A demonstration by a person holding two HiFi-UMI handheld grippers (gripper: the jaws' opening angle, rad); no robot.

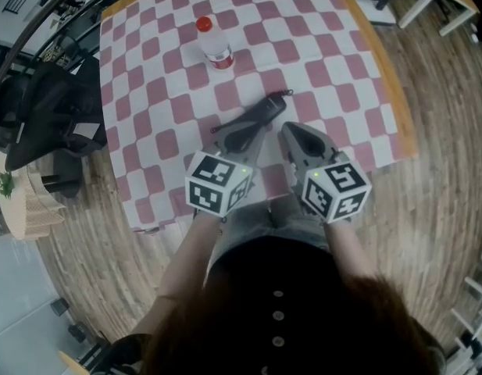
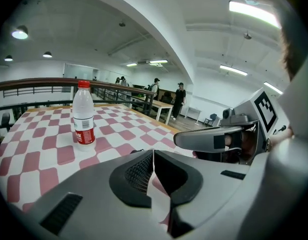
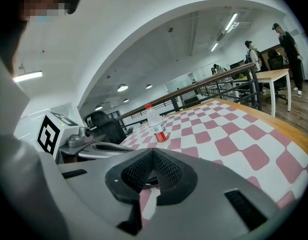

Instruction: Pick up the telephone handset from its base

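Closed, empty grippers beside the telephone handset (image 1: 262, 113)
On the near side of the bottle (image 1: 215, 47), left gripper (image 2: 154, 156) has jaws together, holding nothing; telephone handset lies flat on the checked cloth (image 1: 342, 69), near-right of the bottle; right gripper (image 3: 153, 153) farther right, likewise closed, empty

My left hand-held gripper (image 1: 239, 143) and my right hand-held gripper (image 1: 303, 143) are both light grey, with black ribbed pads (image 2: 136, 176) inside the jaws. Each carries a cube (image 1: 217, 182) of black-and-white square markers with a small green light. The tabletop (image 1: 334, 69) has a check of dusty red and white squares, edged in orange-tan wood. The telephone handset (image 1: 264, 109) is black. The bottle (image 1: 215, 47) is clear, with a red cap and a red label. The floor (image 1: 428, 209) is grey-brown wood grain. My top (image 1: 248, 280) is black with pale buttons.
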